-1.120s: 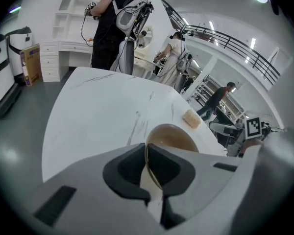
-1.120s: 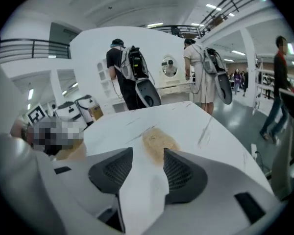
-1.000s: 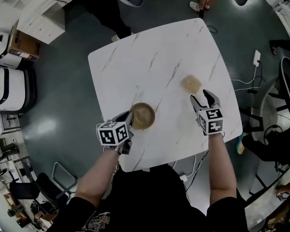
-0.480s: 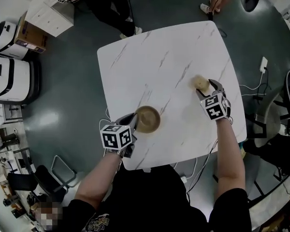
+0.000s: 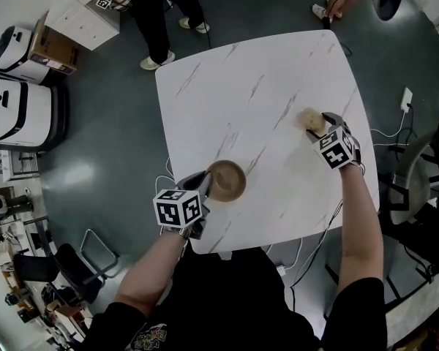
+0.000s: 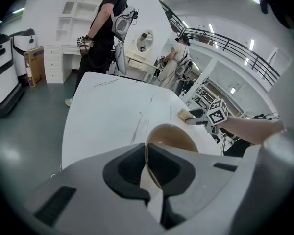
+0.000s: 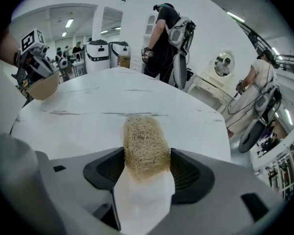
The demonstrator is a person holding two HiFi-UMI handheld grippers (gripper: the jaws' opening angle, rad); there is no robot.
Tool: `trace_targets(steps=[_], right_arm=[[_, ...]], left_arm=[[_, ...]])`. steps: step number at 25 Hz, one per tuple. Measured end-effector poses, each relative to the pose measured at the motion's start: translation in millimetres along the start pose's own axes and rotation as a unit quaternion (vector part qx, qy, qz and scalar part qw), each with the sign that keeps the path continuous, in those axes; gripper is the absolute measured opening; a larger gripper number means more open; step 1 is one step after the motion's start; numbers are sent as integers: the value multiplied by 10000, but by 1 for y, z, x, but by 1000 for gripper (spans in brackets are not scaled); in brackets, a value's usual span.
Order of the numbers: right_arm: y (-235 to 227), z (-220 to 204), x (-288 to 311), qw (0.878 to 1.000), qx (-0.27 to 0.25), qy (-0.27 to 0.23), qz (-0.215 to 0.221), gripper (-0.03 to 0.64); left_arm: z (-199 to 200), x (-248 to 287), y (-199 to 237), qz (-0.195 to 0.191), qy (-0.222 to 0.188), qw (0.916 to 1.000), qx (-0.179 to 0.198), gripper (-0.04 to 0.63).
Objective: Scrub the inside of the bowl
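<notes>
A brown bowl (image 5: 227, 180) stands on the white marble table (image 5: 241, 86) near its front edge. My left gripper (image 5: 204, 185) is shut on the bowl's near rim (image 6: 148, 153), one jaw inside and one outside. A tan fibre scrubber (image 5: 309, 120) lies on the table at the right. My right gripper (image 5: 319, 125) stands wide open around it. In the right gripper view the scrubber (image 7: 146, 143) lies between the two pads, resting on the table and not squeezed. That view also shows the bowl (image 7: 41, 87) far off at the left.
People stand beyond the table's far edge (image 5: 150, 20). White cabinets and machines (image 5: 18, 115) line the left of the room. Cables and a power strip (image 5: 405, 99) lie on the floor at the right. A chair (image 5: 95, 258) stands at the lower left.
My right gripper has moved forward to the scrubber, which now lies between its jaws. The left gripper has kept its hold on the bowl's rim.
</notes>
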State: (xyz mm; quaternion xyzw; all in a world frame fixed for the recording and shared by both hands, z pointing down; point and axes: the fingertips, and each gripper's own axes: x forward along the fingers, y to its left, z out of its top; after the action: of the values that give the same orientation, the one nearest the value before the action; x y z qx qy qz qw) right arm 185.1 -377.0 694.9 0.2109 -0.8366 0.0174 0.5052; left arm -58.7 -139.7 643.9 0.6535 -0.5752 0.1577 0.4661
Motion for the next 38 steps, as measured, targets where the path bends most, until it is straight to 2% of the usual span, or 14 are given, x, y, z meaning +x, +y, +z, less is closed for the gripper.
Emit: trace_targets(steps=[5, 10, 16, 19, 21, 25, 28, 32, 35, 38], right_arm=[[2, 3, -6, 9985, 511, -137, -165, 278], [23, 21, -27, 9938, 868, -666, -212, 273], [90, 80, -73, 9826, 797, -1650, 309, 273], [134, 112, -99, 9777, 379, -2006, 481, 273], [162, 130, -114, 9767, 4, -2101, 434, 273], [206, 147, -126, 9760, -1221, -1803, -22, 273], [225, 151, -128, 9635, -2206, -1420, -533, 273], [242, 154, -124, 9377, -3191, -891, -1043, 273], [250, 154, -122, 9148, -3798, -442, -1300, 272], [253, 158, -122, 8919, -4238, -73, -1576, 272]], left_arm=[[1, -6, -1, 6, -30, 10000, 9, 21], [6, -7, -5, -23, -107, 9999, 88, 21], [12, -9, -10, -29, -193, 9995, 260, 21], [19, -9, -13, -16, -212, 9987, 459, 21], [26, -12, -16, -8, -242, 9975, 656, 21], [35, -16, -21, 58, -275, 9932, 1130, 21], [38, -18, -26, 50, -247, 9877, 1543, 21], [46, -26, -26, -123, -251, 9817, 1885, 21], [50, -33, -30, -153, -244, 9660, 2570, 21], [52, -41, -39, -101, -271, 9400, 3401, 21]])
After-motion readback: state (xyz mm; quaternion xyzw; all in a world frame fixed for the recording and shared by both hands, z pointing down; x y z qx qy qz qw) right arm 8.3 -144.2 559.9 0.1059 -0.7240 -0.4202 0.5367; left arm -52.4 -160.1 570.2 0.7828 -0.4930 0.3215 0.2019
